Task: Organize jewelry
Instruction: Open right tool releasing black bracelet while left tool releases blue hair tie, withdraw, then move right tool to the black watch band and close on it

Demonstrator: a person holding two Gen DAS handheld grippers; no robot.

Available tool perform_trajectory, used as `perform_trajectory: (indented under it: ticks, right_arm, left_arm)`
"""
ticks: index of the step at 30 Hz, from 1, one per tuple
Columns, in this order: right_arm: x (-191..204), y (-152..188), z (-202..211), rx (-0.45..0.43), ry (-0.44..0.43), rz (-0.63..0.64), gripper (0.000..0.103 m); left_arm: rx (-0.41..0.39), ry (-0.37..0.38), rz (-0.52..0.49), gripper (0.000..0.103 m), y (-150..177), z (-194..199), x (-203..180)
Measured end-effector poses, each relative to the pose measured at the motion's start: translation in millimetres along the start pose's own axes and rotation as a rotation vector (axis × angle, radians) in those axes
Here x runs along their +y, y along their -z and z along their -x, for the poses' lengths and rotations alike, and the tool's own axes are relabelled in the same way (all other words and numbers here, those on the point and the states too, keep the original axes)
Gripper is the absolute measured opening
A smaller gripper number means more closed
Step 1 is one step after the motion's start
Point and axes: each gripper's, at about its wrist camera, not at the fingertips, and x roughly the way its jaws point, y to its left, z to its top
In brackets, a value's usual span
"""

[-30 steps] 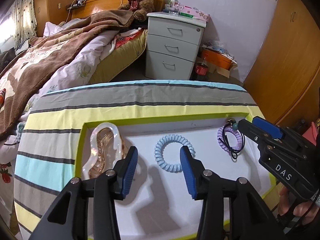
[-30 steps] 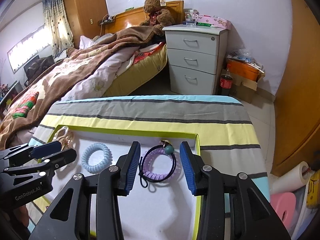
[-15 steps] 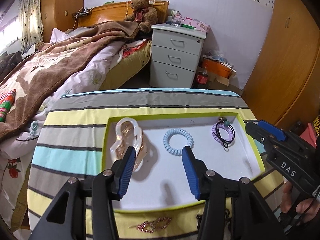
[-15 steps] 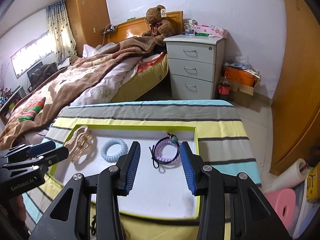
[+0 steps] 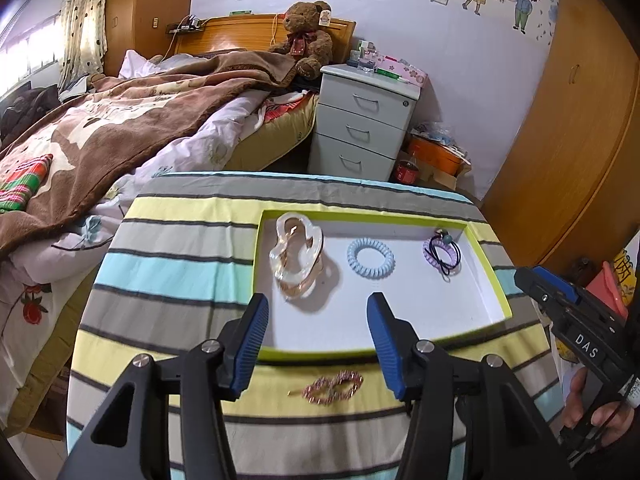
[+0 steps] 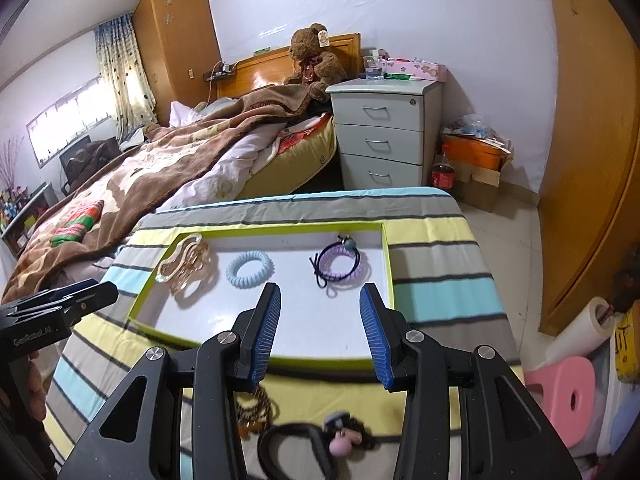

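Note:
A shallow white tray with a lime rim (image 5: pixel 486 254) (image 6: pixel 387 256) lies on the striped table. It holds a clear amber hair claw (image 5: pixel 297 257) (image 6: pixel 185 261), a pale blue coil tie (image 5: pixel 370 258) (image 6: pixel 250 269) and a purple coil tie with a dark elastic (image 5: pixel 442 253) (image 6: pixel 340 265). My left gripper (image 5: pixel 318 314) hangs above the tray's near edge, its jaws opening with nothing between them. My right gripper (image 6: pixel 320 306) is open and empty over the tray's near right. On the cloth in front of the tray lie a pink rhinestone clip (image 5: pixel 334 387), a brown beaded piece (image 6: pixel 256 406) and a black tie with a pink charm (image 6: pixel 320 436).
The striped cloth (image 5: pixel 168 276) covers a small table with a bed (image 5: pixel 100 128) on its left. A grey drawer unit (image 5: pixel 364 120) stands behind, a wooden wardrobe (image 6: pixel 592 120) to the right. A pink stool (image 6: pixel 568 396) and a paper roll (image 6: pixel 588 324) sit on the floor at right.
Both grippers have pulled back and risen from the tray, so the whole tray and the loose pieces in front of it now show. The left jaws have widened slightly.

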Motion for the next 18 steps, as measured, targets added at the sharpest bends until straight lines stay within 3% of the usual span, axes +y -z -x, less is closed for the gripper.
perform_trajectory:
  ticks: [9, 18]
  right_arm:
    - [2.6, 46.6, 24.2, 0.035, -0.013, 0.032, 0.042]
    - [-1.2, 83.8, 19.9, 0.111, 0.028, -0.002, 0.042]
  left_arm:
    - [0.013, 0.006, 0.019, 0.054, 32.6, 15.2, 16.0]
    - [0.065, 0.009, 0.031, 0.054, 65.7, 10.0, 29.9]
